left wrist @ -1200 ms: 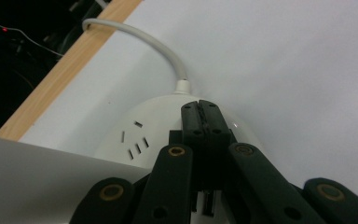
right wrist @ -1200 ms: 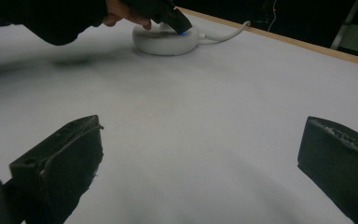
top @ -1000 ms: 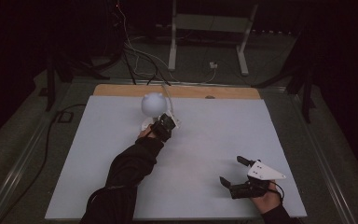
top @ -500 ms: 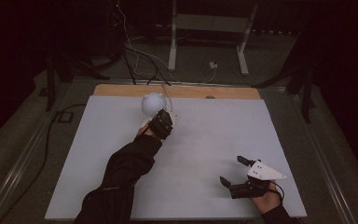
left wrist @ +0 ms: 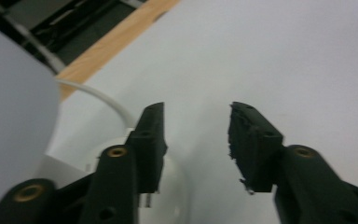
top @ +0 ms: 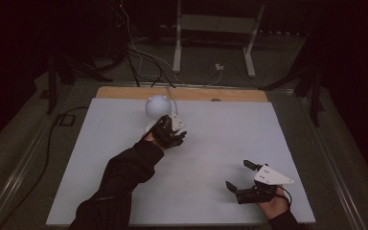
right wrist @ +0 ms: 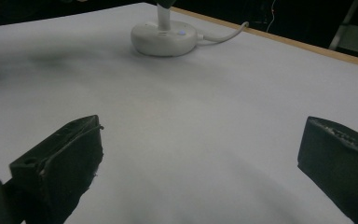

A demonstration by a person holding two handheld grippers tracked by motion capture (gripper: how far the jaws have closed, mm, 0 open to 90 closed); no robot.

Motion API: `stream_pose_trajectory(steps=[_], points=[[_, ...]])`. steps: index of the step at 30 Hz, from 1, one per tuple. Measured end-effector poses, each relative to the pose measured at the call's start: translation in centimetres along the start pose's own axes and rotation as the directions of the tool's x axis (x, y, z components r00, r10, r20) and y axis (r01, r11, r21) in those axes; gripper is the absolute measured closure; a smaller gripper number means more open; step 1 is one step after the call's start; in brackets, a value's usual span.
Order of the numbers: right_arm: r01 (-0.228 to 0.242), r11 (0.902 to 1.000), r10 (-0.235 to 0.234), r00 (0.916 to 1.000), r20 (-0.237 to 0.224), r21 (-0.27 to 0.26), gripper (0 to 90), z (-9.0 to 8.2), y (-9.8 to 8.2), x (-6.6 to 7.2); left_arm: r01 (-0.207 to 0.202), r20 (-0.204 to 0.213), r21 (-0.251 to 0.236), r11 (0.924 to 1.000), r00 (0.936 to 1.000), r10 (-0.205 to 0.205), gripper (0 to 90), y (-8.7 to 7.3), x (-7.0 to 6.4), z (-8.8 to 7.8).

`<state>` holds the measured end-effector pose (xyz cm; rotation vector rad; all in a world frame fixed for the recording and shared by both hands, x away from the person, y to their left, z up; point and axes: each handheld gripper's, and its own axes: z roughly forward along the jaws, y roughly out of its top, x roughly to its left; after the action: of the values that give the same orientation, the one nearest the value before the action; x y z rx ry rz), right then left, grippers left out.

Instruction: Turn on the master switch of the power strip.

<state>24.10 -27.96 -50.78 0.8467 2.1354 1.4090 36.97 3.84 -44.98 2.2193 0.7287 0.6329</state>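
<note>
From the high view you look forward and down over the whole white table (top: pixel 211 143), with the lamp (top: pixel 157 106) left of center. Your left gripper view sits right against that lamp (left wrist: pixel 14 116), facing out across the tabletop. Your right gripper view looks low along the table (right wrist: pixel 191 130) from farther off, the lamp base (right wrist: pixel 164 37) at top center.

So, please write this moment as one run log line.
left gripper: open, jaws just opening, empty | lamp: beside it | right gripper: open, empty
</note>
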Motion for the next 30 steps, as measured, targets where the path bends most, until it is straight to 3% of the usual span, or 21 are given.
stream_pose_trajectory(steps=[3,5,6,11,16,19,27,30], points=[[0.002,1.0,-0.002,1.0,0.0,-0.002,0.0,0.0,0.0,0.0,0.006,0.03,0.001,1.0,0.9995,-0.006,42.0,-0.1,-0.2,-0.3],[0.001,1.0,-0.001,1.0,0.0,-0.003,0.0,0.0,0.0,0.0,0.013,0.058,0.001,0.9999,0.9983,-0.013,29.8,-0.2,-0.2,-0.5],[0.0,1.0,0.0,1.0,0.0,-0.003,0.0,0.0,0.0,0.0,0.022,0.085,0.008,0.9997,0.9961,-0.022,21.7,-0.2,-0.2,-0.6],[0.0,1.0,0.0,1.0,0.001,-0.005,0.0,-0.1,0.0,0.0,0.069,0.185,0.009,0.9976,0.9803,-0.069,2.7,-0.2,0.1,-1.3],[0.0,1.0,0.0,1.0,0.0,-0.007,0.0,-0.1,0.1,0.0,0.07,0.236,0.019,0.9974,0.9691,-0.072,0.2,-0.8,0.5,-1.9],[-0.003,1.0,0.003,1.0,-0.001,-0.008,0.0,-0.1,0.1,0.0,0.07,0.249,0.013,0.9974,0.9659,-0.071,0.2,-1.2,0.7,-2.5],[-0.003,1.0,0.003,1.0,0.0,-0.008,0.0,-0.1,0.1,0.0,0.054,0.26,0.008,0.9985,0.9642,-0.054,0.2,-2.4,1.1,-4.2],[-0.002,1.0,0.002,1.0,0.0,-0.006,0.0,-0.1,0.1,0.0,0.05,0.25,0.018,0.9986,0.9668,-0.053,0.2,-3.1,1.4,-4.8]])
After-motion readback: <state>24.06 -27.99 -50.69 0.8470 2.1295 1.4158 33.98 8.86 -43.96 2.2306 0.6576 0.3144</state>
